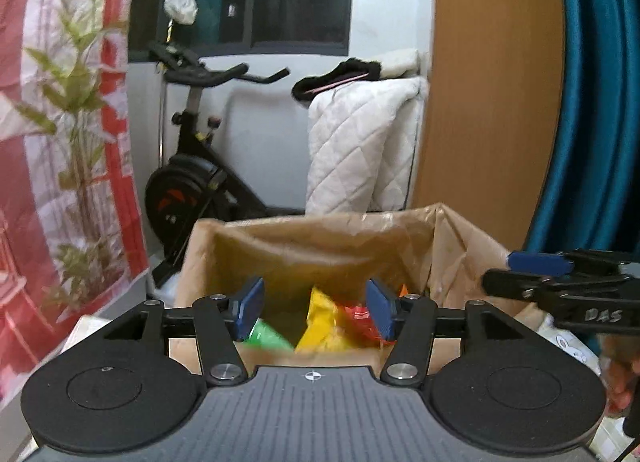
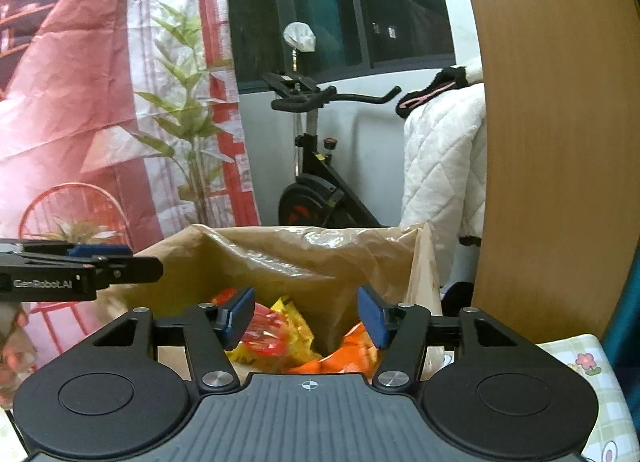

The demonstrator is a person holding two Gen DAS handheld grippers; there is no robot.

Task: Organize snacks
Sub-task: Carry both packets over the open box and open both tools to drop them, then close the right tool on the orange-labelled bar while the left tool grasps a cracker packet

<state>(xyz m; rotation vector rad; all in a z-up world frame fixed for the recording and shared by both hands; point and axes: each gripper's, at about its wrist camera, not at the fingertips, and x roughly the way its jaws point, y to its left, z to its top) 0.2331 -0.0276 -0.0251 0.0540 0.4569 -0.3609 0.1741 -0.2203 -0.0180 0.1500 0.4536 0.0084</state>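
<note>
Several snack packets [image 2: 280, 338], yellow, red, orange and one green, already lie at the bottom of the brown paper bag [image 1: 320, 238], so the packing looks well advanced; whether any snacks remain outside cannot be told from these views. Both tongs hover side by side above the bag's open mouth, tilted downward: the left tongs [image 1: 314, 308] released and holding nothing, the right tongs [image 2: 306, 318] likewise spread and empty. Beside the bag, a patterned cloth covers the table [image 2: 580, 366].

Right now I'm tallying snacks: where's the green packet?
In the left wrist view, the green packet lies inside the paper bag, left of the yellow packet.
</note>
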